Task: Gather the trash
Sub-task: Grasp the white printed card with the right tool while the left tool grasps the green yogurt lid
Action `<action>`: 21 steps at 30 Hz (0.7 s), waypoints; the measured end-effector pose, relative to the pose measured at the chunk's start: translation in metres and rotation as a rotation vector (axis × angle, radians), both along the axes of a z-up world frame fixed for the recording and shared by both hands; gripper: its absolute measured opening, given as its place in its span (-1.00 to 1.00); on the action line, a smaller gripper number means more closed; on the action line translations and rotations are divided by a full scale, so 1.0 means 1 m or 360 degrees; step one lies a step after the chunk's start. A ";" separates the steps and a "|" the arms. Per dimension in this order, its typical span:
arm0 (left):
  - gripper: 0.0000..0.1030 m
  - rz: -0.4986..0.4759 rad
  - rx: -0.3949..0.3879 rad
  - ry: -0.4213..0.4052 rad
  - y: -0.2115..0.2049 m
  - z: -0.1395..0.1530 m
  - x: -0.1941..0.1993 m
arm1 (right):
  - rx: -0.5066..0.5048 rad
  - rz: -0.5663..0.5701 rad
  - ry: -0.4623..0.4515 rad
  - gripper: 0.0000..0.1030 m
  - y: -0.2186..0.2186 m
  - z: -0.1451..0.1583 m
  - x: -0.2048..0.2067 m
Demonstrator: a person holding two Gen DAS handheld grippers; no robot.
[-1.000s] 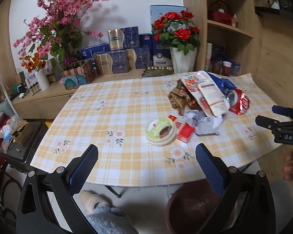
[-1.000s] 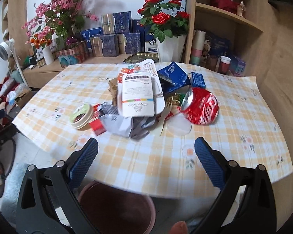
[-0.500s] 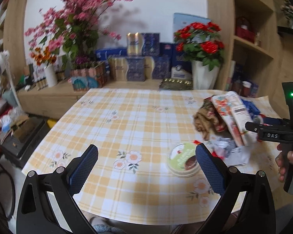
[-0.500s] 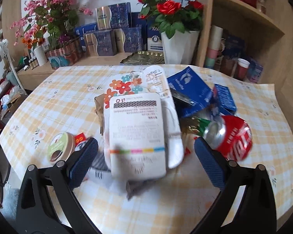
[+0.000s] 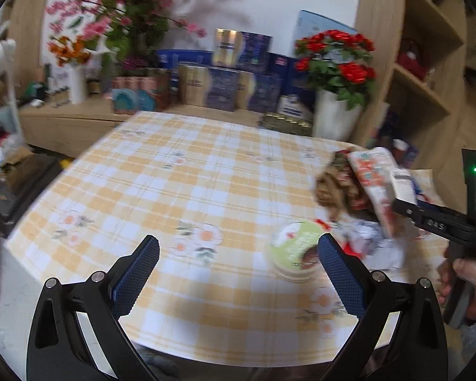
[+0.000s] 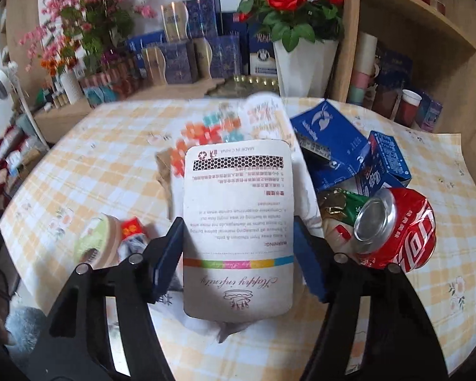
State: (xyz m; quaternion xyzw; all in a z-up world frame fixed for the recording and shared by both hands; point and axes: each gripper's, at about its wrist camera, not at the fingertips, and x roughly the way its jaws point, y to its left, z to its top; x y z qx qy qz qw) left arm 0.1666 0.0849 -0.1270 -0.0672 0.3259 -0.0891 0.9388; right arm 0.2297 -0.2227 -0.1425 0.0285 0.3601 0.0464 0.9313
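Here, in the left wrist view, my left claw (image 5: pixel 238 254) is wide open and holds nothing, above the near edge of the desk (image 5: pixel 181 171). A round green tin (image 5: pixel 293 252) lies just beside its right finger. The trash pile is toward the right edge, and there my right claw (image 5: pixel 434 222) reaches into it at the white packet (image 5: pixel 377 174).

In the right wrist view, my right claw (image 6: pixel 238 254) has its fingers on both sides of the white packet (image 6: pixel 238 222), touching its edges or almost; I cannot tell if the grip is firm. A crushed red can (image 6: pixel 396 228) lies just right of it. Blue cartons (image 6: pixel 349 155) are behind, toward the far right corner. The green tin (image 6: pixel 93 241) sits near the left edge.
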 end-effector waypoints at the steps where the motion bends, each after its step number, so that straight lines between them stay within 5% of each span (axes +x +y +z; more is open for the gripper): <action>1: 0.90 -0.0039 -0.0030 0.0013 -0.002 -0.002 0.001 | 0.0013 -0.0004 -0.0032 0.30 -0.001 0.004 -0.005; 11: 0.90 -0.0422 -0.0054 0.0217 -0.058 -0.042 0.052 | 0.0159 -0.0057 -0.0149 0.29 -0.017 0.019 -0.054; 21: 0.90 -0.0280 -0.0172 0.0460 -0.066 -0.082 0.103 | 0.0212 -0.0131 -0.0100 0.30 -0.035 0.002 -0.084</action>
